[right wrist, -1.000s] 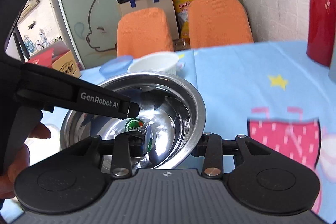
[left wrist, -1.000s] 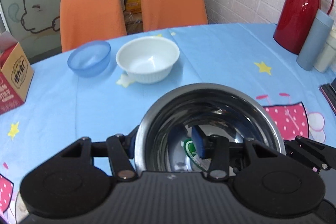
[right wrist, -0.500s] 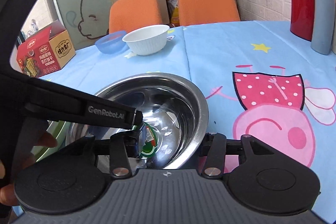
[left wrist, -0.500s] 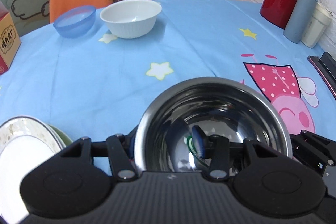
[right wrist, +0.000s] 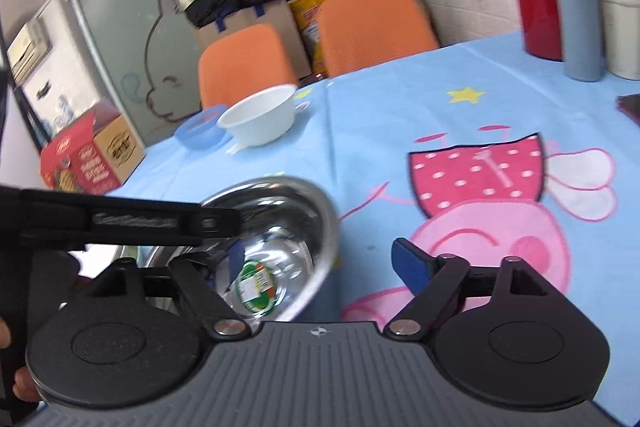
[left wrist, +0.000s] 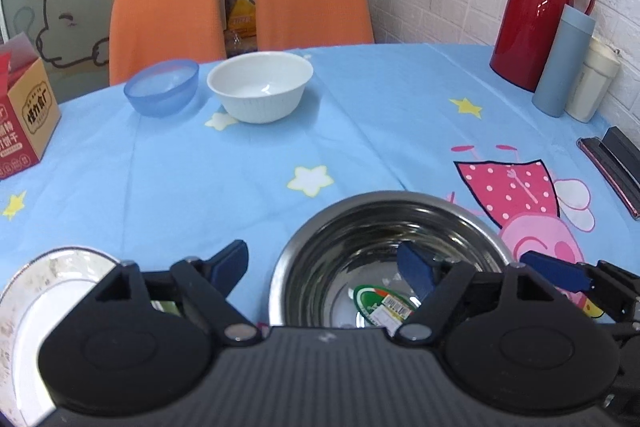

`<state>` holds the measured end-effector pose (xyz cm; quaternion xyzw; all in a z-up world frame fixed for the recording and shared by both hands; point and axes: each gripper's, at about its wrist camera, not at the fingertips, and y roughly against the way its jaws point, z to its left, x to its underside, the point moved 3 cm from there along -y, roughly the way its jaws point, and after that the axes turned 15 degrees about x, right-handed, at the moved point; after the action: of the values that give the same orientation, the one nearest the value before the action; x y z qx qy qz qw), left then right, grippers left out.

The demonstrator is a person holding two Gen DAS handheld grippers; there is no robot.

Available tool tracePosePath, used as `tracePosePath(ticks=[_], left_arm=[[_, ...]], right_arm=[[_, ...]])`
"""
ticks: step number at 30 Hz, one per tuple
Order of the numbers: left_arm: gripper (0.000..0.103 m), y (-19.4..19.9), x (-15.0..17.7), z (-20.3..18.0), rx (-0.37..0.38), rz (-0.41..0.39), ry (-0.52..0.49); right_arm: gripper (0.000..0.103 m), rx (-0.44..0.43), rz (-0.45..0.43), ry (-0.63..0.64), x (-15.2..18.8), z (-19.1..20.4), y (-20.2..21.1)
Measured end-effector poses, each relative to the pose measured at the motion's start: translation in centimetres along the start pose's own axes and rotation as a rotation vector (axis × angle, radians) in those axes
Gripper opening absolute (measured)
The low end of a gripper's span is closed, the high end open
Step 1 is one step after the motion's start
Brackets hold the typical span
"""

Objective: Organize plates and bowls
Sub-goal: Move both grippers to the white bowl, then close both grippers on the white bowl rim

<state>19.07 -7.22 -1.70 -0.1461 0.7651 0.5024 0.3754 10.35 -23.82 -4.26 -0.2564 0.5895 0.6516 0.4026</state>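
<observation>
A steel bowl [left wrist: 384, 259] with a green sticker inside rests on the blue tablecloth near the front edge; it also shows in the right wrist view [right wrist: 280, 235]. My left gripper [left wrist: 324, 267] is open, its jaws astride the bowl's left rim. My right gripper [right wrist: 316, 259] is open, astride the bowl's right rim. A white bowl [left wrist: 260, 91] and a blue bowl [left wrist: 162, 87] stand at the far side. A stack of white plates [left wrist: 36, 295] lies at the front left.
A red thermos [left wrist: 540, 11], a blue flask [left wrist: 564, 63] and a cream cup [left wrist: 594, 83] stand at the back right. A red carton [left wrist: 24, 111] is at the left. A dark case [left wrist: 616, 167] lies at the right edge. Two orange chairs [left wrist: 168, 23] are behind.
Both grippers have opened and let go of the steel bowl's rim. The bowl now rests on the cloth next to the plates. The right gripper has pulled back to the right.
</observation>
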Motion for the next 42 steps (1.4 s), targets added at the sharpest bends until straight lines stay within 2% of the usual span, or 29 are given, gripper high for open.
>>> tracePosePath(ticks=[6, 9, 15, 20, 24, 28, 31, 36, 42], left_arm=[[0.083, 1.9, -0.1, 0.2, -0.008, -0.037, -0.002], [0.083, 2.5, -0.3, 1.1, -0.014, -0.043, 0.016], [0.083, 3.8, -1.4, 4.5, -0.047, -0.068, 0.086], [0.083, 3.5, -3.0, 7.7, -0.035, -0.076, 0.189], [0.083, 1.9, -4.8, 10.2, 0.013, -0.072, 0.314], [0.083, -0.9, -7.0, 12.8, 0.064, -0.062, 0.483], [0.083, -3.4, -9.0, 14.7, 0.06, -0.066, 0.578], [0.083, -6.8, -11.5, 16.8, 0.013, -0.066, 0.643], [0.082, -9.7, -11.9, 18.1, -0.02, -0.036, 0.671]], right_arm=[[0.103, 0.015, 0.033, -0.139, 0.2, -2.8, 0.0], [0.103, 0.02, 0.04, -0.16, 0.0, -3.3, 0.1], [0.103, 0.029, 0.0, -0.083, -1.9, -2.6, 0.1], [0.103, 0.028, -0.016, 0.024, -5.1, -1.3, -1.6], [0.103, 0.016, -0.016, 0.112, -8.3, 0.3, -3.9], [0.103, 0.022, 0.0, 0.201, -11.1, 2.3, -7.1], [0.103, 0.011, 0.025, 0.243, -12.8, 4.0, -10.0], [0.103, -0.016, 0.062, 0.31, -14.9, 7.3, -14.7], [0.103, -0.048, 0.101, 0.434, -14.5, 10.7, -18.8]])
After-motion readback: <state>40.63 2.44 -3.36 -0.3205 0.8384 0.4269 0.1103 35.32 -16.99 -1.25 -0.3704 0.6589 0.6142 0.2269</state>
